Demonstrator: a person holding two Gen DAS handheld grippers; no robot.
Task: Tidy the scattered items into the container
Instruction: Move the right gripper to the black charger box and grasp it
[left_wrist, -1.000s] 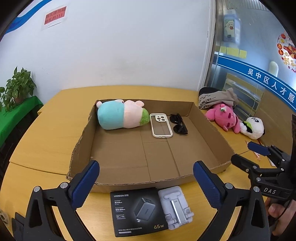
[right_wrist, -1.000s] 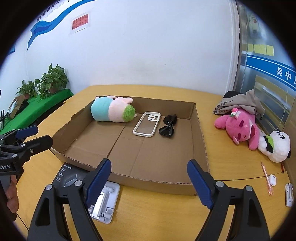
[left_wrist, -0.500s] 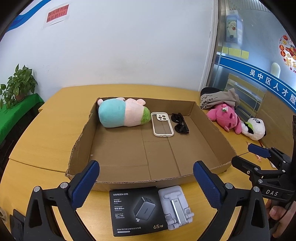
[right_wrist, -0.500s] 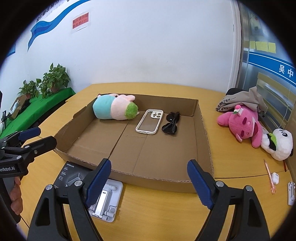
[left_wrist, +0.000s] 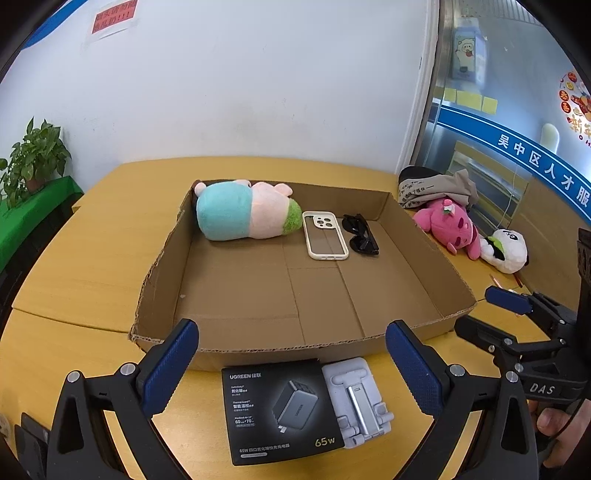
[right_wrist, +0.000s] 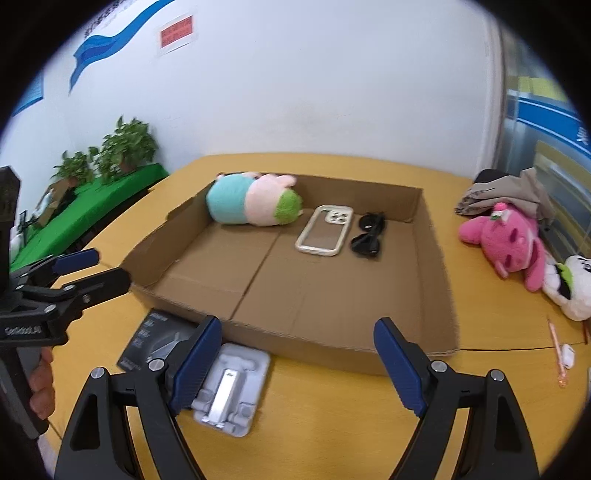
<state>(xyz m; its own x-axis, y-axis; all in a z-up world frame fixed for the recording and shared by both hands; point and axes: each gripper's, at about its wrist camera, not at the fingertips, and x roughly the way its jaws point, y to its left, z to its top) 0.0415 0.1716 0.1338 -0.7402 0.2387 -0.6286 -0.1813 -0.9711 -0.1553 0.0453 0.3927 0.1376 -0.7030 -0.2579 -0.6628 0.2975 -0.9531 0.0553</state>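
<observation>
A shallow cardboard box (left_wrist: 229, 347) (right_wrist: 436, 258) lies on the wooden table. Inside at its far end lie a teal-and-pink plush (left_wrist: 243, 214) (right_wrist: 251, 201), a phone case (left_wrist: 325, 236) (right_wrist: 325, 230) and black sunglasses (left_wrist: 360, 234) (right_wrist: 369, 234). In front of the box, on the table, lie a black charger box (left_wrist: 277, 406) (right_wrist: 155, 339) and a grey phone stand (left_wrist: 356, 400) (right_wrist: 229, 391). My left gripper (left_wrist: 291, 369) hangs open above these two. My right gripper (right_wrist: 299, 363) is open too, over the box's near wall, just right of the stand. Nothing sits between either pair of fingers.
Right of the box lie a pink plush (left_wrist: 448, 225) (right_wrist: 506, 240), a panda plush (left_wrist: 506, 251) (right_wrist: 570, 288), a grey cloth bundle (left_wrist: 436, 186), a pen (right_wrist: 556, 354) and a small white item (right_wrist: 567, 356). Potted plants (right_wrist: 125, 147) stand on a green-covered bench at left. A hand (right_wrist: 40, 384) holds the left gripper's grip.
Both views have shifted slightly; the right wrist view has swung a little to the right and is somewhat blurred. No item has moved and both grippers keep the same opening.
</observation>
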